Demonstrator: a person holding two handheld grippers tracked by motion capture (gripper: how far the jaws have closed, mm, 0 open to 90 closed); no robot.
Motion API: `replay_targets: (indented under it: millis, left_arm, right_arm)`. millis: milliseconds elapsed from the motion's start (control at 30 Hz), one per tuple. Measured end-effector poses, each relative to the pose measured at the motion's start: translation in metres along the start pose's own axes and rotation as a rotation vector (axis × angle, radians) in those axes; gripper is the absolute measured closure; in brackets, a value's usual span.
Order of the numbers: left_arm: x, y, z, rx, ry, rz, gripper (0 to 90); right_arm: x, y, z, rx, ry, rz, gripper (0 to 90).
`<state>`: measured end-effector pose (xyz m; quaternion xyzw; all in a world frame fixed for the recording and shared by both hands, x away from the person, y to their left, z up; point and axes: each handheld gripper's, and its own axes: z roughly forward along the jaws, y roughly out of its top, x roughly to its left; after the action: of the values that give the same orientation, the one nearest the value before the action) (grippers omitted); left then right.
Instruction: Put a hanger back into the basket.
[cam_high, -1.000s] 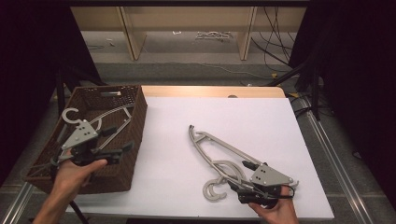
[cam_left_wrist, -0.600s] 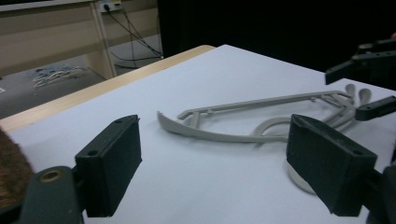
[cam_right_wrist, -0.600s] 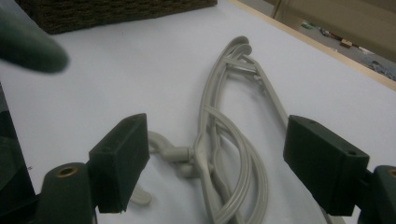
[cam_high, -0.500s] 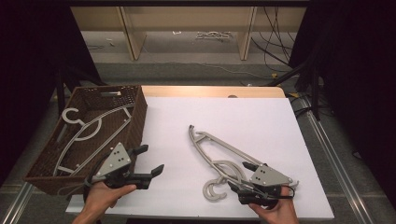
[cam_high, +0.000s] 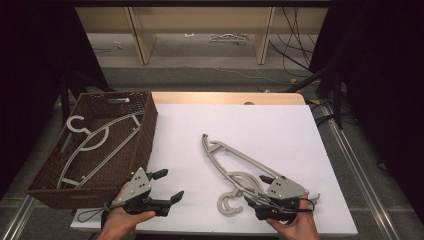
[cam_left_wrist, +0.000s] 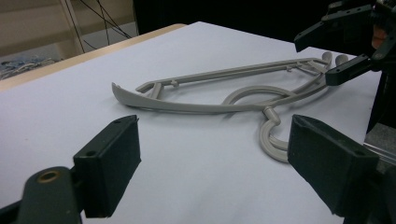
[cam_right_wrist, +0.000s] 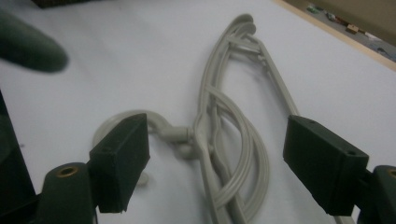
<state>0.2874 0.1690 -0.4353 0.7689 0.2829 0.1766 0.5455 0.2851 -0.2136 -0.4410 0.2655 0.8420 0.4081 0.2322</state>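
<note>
**Lifting the second hanger toward the basket**

Your right gripper (cam_high: 252, 190) hovers at the near end of the grey hanger (cam_high: 235, 162) lying flat on the white table (cam_high: 280, 125), jaws spread wide and holding nothing. Your left gripper (cam_high: 170, 186) sits near the brown basket (cam_high: 147, 130), also wide open and empty, facing the hanger's hook (cam_left_wrist: 271, 140). Another hanger (cam_high: 95, 137) already lies in the basket. Lower one jaw flush to the table, straddle a single arm near the hook, and close firmly. Lift level so the far end does not drag or swing.
</note>
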Motion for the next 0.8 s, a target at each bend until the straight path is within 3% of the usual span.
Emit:
replay_targets:
  millis: [200, 333, 367, 467, 700, 800]
  left_arm:
    - [0.001, 0.0, 0.001, -0.002, 0.008, 0.013, 17.3]
    - [0.002, -0.001, 0.003, 0.005, 0.009, 0.019, 17.3]
    - [0.001, -0.002, 0.004, 0.006, 0.005, 0.005, 17.3]
    - [0.002, -0.002, 0.005, 0.02, 0.005, 0.031, 17.3]
    - [-0.001, -0.002, 0.007, 0.031, 0.0, 0.034, 17.5]
    - [0.0, -0.002, 0.006, 0.036, -0.002, 0.053, 17.7]
  right_arm:
    - [-0.004, -0.007, 0.005, 0.083, -0.021, -0.012, 25.4]
    - [-0.008, -0.011, 0.009, 0.116, -0.011, -0.015, 26.8]
    - [-0.01, -0.012, 0.011, 0.131, -0.006, -0.017, 26.8]
    - [-0.01, -0.016, 0.015, 0.178, 0.01, -0.003, 28.6]
    - [-0.011, -0.019, 0.024, 0.26, 0.058, -0.033, 45.5]
    - [-0.011, -0.022, 0.029, 0.281, 0.058, -0.052, 52.0]
